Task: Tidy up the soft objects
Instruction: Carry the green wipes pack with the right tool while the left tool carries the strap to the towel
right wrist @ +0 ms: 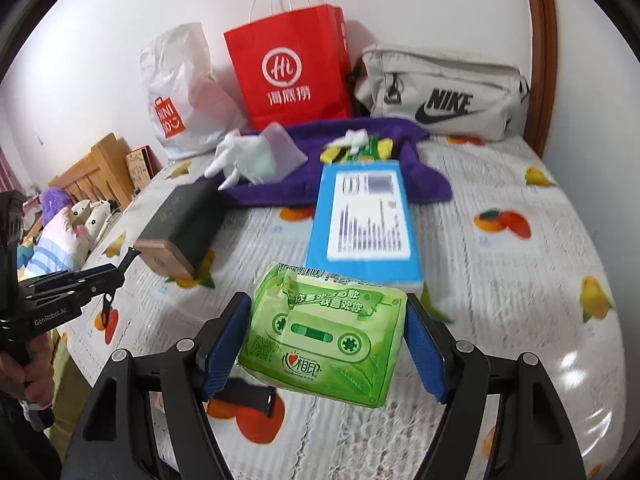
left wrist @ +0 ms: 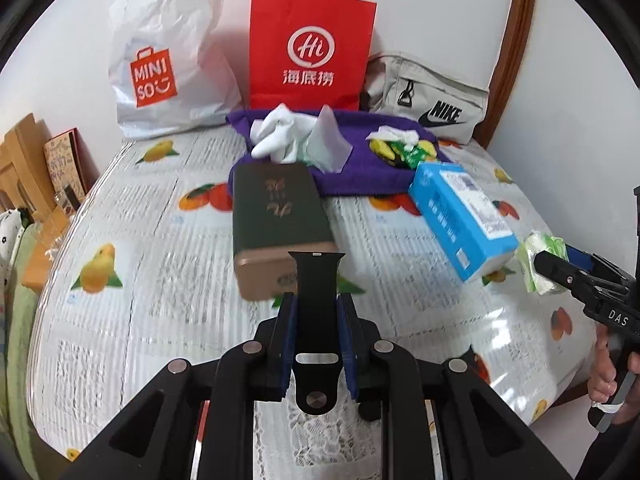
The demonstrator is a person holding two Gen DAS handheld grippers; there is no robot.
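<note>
My left gripper [left wrist: 316, 316] is shut on a black watch strap [left wrist: 318, 320], held above the fruit-print table cover [left wrist: 140, 280]. My right gripper [right wrist: 326, 320] is shut on a green tissue pack [right wrist: 324, 332], also held above the cover; the pack shows in the left wrist view [left wrist: 538, 260] at the right. A purple towel [left wrist: 360, 168] lies at the back with white socks [left wrist: 276, 136], a clear pouch [left wrist: 326, 144] and yellow-green soft items [left wrist: 400, 148] on it. Another black strap piece [right wrist: 248, 396] lies on the cover under the right gripper.
A dark green box [left wrist: 280, 224] and a blue box [left wrist: 460, 212] lie mid-table. A white Miniso bag [left wrist: 168, 60], a red paper bag [left wrist: 310, 48] and a grey Nike bag [left wrist: 432, 100] stand against the wall. Wooden furniture [left wrist: 24, 168] stands left.
</note>
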